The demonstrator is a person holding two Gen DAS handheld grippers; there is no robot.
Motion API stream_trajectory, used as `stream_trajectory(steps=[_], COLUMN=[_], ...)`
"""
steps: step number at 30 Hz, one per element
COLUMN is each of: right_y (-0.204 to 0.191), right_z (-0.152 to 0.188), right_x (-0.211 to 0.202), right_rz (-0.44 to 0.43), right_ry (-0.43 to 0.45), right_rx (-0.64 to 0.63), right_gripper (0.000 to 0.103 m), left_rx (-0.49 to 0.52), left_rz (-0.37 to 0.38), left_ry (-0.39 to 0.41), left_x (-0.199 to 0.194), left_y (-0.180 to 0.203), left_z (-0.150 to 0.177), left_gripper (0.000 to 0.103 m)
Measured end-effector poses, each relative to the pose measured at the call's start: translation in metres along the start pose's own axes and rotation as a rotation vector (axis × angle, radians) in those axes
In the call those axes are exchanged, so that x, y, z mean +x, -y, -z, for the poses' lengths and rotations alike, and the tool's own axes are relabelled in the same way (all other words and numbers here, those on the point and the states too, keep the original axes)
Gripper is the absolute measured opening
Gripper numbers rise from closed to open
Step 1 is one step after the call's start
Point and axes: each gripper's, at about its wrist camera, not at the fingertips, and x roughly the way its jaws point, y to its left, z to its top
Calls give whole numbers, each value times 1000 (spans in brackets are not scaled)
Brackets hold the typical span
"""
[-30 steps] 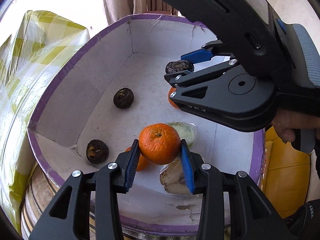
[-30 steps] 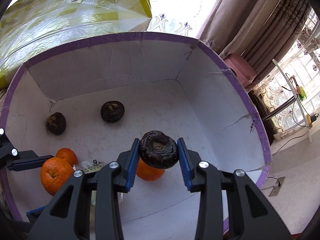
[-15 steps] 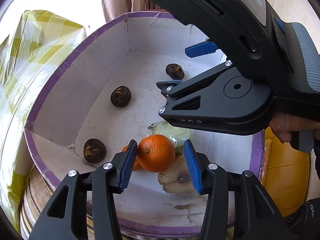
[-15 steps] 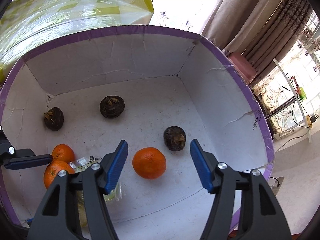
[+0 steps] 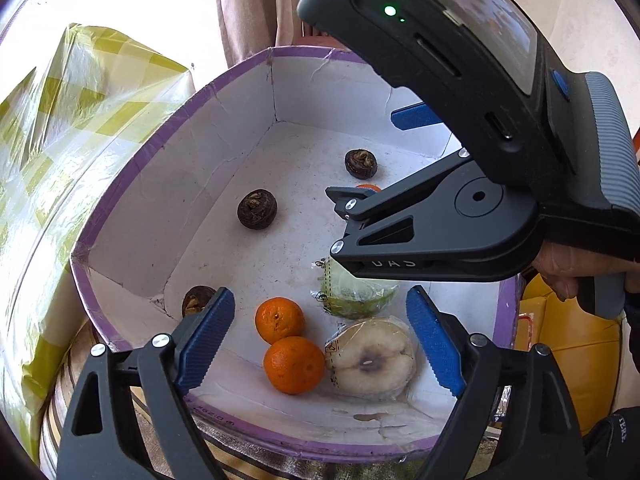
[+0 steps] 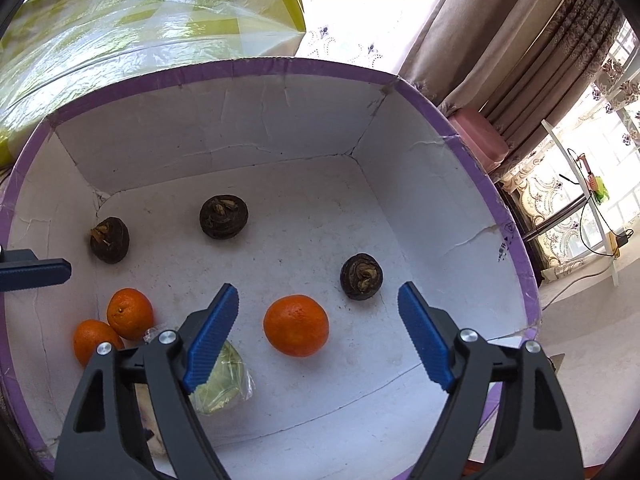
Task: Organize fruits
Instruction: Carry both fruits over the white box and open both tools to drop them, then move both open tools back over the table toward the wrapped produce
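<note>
A white box with a purple rim [image 5: 132,184] [image 6: 516,240] holds the fruit. In the left wrist view two oranges [image 5: 294,364] lie side by side at its near wall, beside a wrapped pale fruit half [image 5: 372,356] and a wrapped green fruit [image 5: 352,292]. Three dark brown fruits [image 6: 223,216] and a third orange [image 6: 296,325] lie on the floor. My left gripper [image 5: 320,340] is open and empty above the two oranges. My right gripper [image 6: 318,334] is open and empty above the third orange and the nearest dark fruit [image 6: 361,276].
A yellow-checked plastic-covered bundle [image 5: 60,140] [image 6: 140,20] sits against the box's left and far side. Curtains [image 6: 520,40] and a pink stool [image 6: 478,138] stand beyond the box. A yellow object [image 5: 560,340] is to the right of the box.
My left gripper opened and let its orange down beside the other orange. My right gripper opened and dropped the dark fruit onto the box floor. Both grippers drew back.
</note>
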Motion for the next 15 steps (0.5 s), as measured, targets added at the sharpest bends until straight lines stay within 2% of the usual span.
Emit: stream_trajectory(steps=[7,15], right_y=[-3,-1], right_z=[-5,-14], right_x=[-12,-28], right_rz=[15,9], right_ry=[23,73], right_rx=[4,52], right_gripper=[82,82], left_rx=[-23,-115], left_rz=[-14,-33], left_ry=[55,139], left_x=[-22,-49], left_y=[-3,-24], left_z=[7,9], left_gripper=[85,86])
